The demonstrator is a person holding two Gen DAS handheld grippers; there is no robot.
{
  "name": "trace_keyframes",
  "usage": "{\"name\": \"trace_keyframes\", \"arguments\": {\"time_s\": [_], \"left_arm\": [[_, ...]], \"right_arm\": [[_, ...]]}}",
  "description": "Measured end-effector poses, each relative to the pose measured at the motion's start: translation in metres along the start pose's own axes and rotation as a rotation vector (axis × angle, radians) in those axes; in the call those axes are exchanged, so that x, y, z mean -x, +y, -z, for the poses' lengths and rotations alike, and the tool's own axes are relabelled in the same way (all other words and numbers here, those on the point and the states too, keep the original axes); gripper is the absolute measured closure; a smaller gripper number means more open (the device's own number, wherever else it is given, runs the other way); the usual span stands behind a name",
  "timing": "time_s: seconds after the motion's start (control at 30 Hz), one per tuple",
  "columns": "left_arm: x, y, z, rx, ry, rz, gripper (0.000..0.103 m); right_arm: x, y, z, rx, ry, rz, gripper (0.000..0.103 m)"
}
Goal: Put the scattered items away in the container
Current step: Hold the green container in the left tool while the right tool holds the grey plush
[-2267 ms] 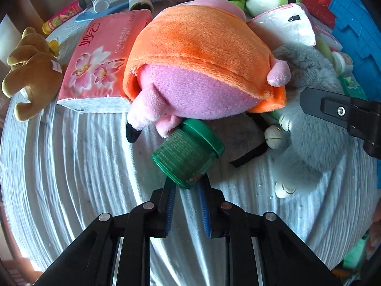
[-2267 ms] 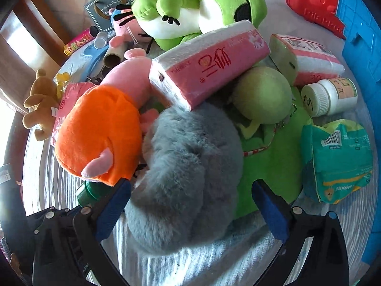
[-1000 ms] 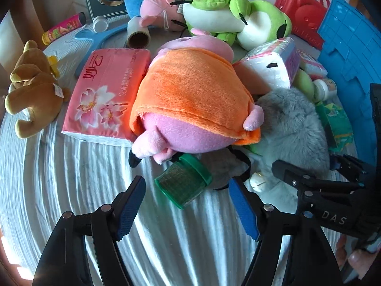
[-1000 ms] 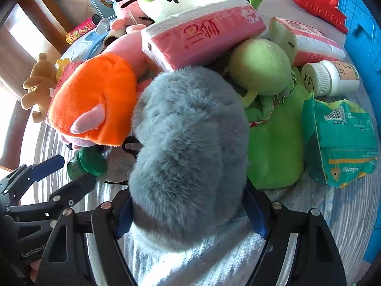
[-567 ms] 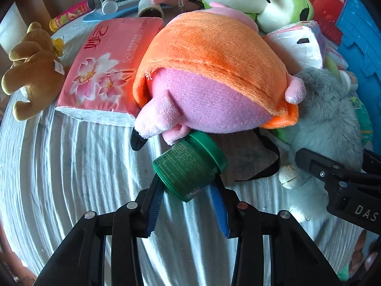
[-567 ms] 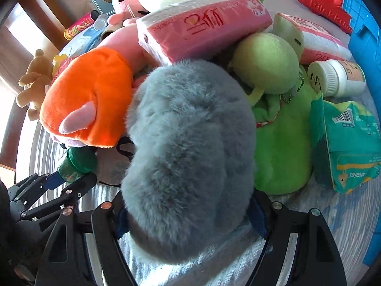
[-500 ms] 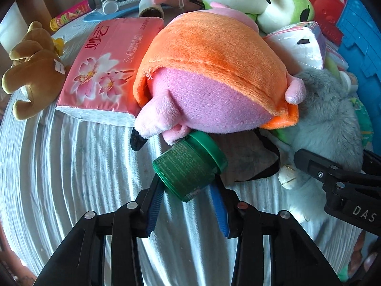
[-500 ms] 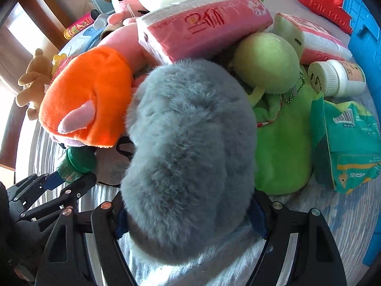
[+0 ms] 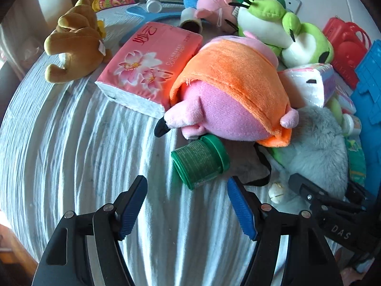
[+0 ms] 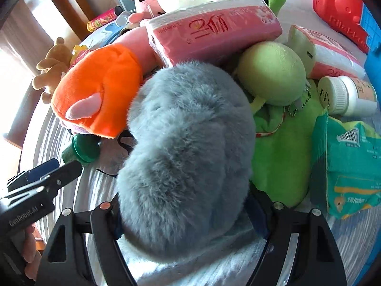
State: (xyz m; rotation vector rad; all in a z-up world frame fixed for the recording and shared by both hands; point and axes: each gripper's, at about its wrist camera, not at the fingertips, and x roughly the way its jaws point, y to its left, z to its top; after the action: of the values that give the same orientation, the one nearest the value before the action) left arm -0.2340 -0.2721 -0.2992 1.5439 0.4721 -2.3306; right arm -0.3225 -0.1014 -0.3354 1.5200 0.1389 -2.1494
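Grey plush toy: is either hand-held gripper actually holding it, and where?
The right hand-held gripper clamps the grey plush toy across its near end. The left hand-held gripper is open, holding nothing; the green jar lies just ahead.

The grey plush toy (image 10: 188, 157) covers both pads of the right gripper (image 10: 188, 217), so their contact with it cannot be seen. The orange-dressed pig toy (image 9: 235, 95) hides the green jar's (image 9: 201, 160) lid side (label print too small to read). The blue crate (image 9: 370, 90) is cut off at the frame's edge.
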Motion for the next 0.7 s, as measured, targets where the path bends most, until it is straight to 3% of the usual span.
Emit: {"name": "trace_keyframes", "arguments": {"time_s": [0.07, 0.17, 0.2, 0.23, 0.27, 0.3, 0.47, 0.6, 0.67, 0.7], "left_arm": [[0.001, -0.007, -0.001, 0.064, -0.020, -0.014, 0.030], [-0.018, -0.020, -0.004, 0.110, 0.014, -0.134, 0.029], [-0.027, -0.022, -0.003, 0.122, 0.037, -0.172, 0.036], [-0.031, -0.021, 0.000, 0.141, 0.031, -0.177, 0.039], [-0.031, -0.020, 0.003, 0.153, 0.008, -0.174, 0.057], [-0.033, -0.021, 0.005, 0.147, 0.001, -0.174, 0.059], [-0.048, -0.019, 0.009, 0.113, -0.014, -0.167, 0.058], [-0.055, -0.017, 0.007, 0.080, -0.054, -0.168, 0.042], [-0.062, -0.015, 0.007, 0.071, -0.054, -0.160, 0.059], [-0.064, -0.012, 0.006, 0.067, -0.054, -0.150, 0.058]], "right_arm": [[0.000, -0.005, -0.001, 0.025, 0.005, -0.012, 0.024], [-0.001, -0.005, 0.000, 0.068, 0.017, -0.020, 0.023], [-0.001, -0.004, 0.000, 0.078, 0.018, -0.021, 0.023], [0.000, -0.004, -0.001, 0.079, 0.015, -0.027, 0.023], [0.000, -0.005, -0.001, 0.079, 0.012, -0.032, 0.023], [0.000, -0.004, -0.001, 0.081, 0.008, -0.033, 0.023], [-0.001, 0.001, -0.005, 0.047, -0.028, -0.047, 0.014], [-0.007, 0.006, -0.013, 0.024, -0.048, -0.012, 0.014], [-0.010, 0.010, -0.014, 0.036, -0.047, 0.025, 0.016], [-0.012, 0.014, -0.013, 0.059, -0.053, 0.063, 0.027]]}}
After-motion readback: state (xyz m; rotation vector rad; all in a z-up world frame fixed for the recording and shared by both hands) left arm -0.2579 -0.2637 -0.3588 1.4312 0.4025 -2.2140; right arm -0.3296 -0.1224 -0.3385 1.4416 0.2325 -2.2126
